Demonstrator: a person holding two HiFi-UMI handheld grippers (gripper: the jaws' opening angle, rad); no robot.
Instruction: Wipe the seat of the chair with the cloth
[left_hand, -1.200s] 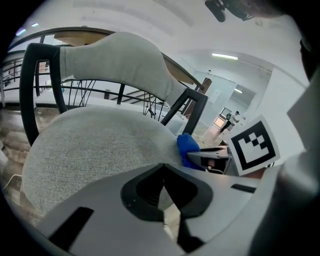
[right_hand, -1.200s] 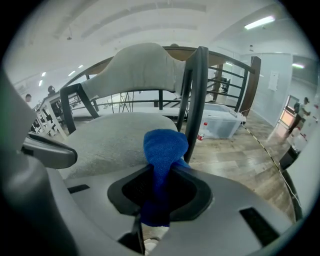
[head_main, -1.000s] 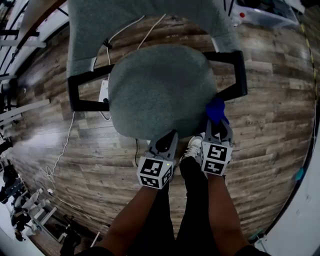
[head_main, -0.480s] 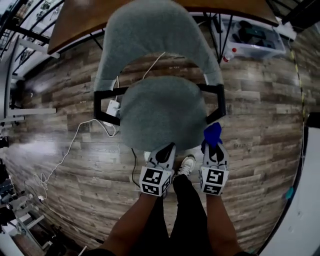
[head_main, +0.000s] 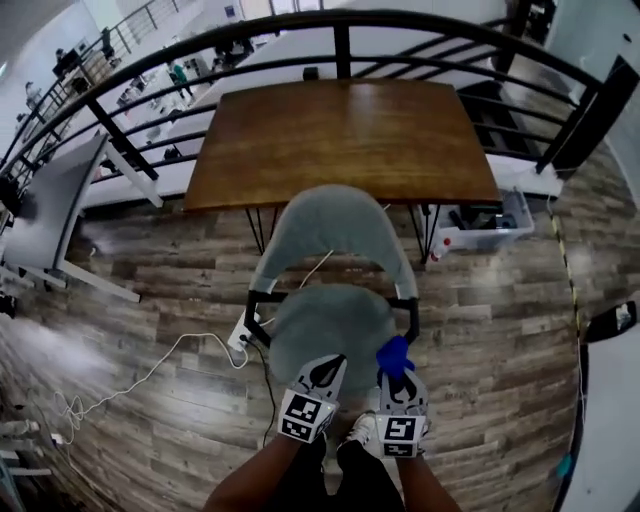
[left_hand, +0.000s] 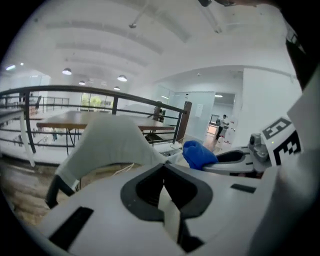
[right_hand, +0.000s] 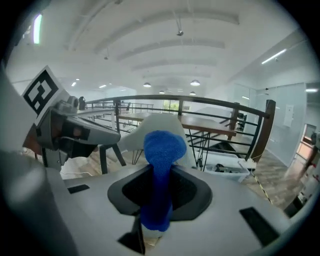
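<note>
- Cloth (right_hand: 162, 150): bright blue, knit/terry texture, bunched into a roll. The rounded end sticks out past the jaw tips.
- R gripper (right_hand: 157, 200): jaws clamped on the cloth's mid section.
- Head view: cloth (head_main: 393, 352) sits at the seat's front-right edge, just below the R armrest. Can't tell if it touches the seat.
- L gripper (left_hand: 164, 187): jaws closed, nothing between them. It's just beside the R gripper (head_main: 398, 378), at the seat's front edge.
- Chair (head_main: 330, 330): grey fabric round seat, curved grey backrest, black arm frame.
- Vs 0.5 s ago: head cam has tilted up, so the chair looks smaller and lower in frame. The full table and railing are now in shot. Both grippers still at the seat's front edge, cloth still in the R jaws.
- Surface/room: wood-plank floor (head_main: 150, 290) with a white cable (head_main: 150, 375) trailing L of the chair.
- Brown wooden table (head_main: 340, 135) behind the backrest, clear plastic bin (head_main: 480, 225) under its R end.
- Black railing (head_main: 340, 30) beyond the table; bright white hall with ceiling lights.
</note>
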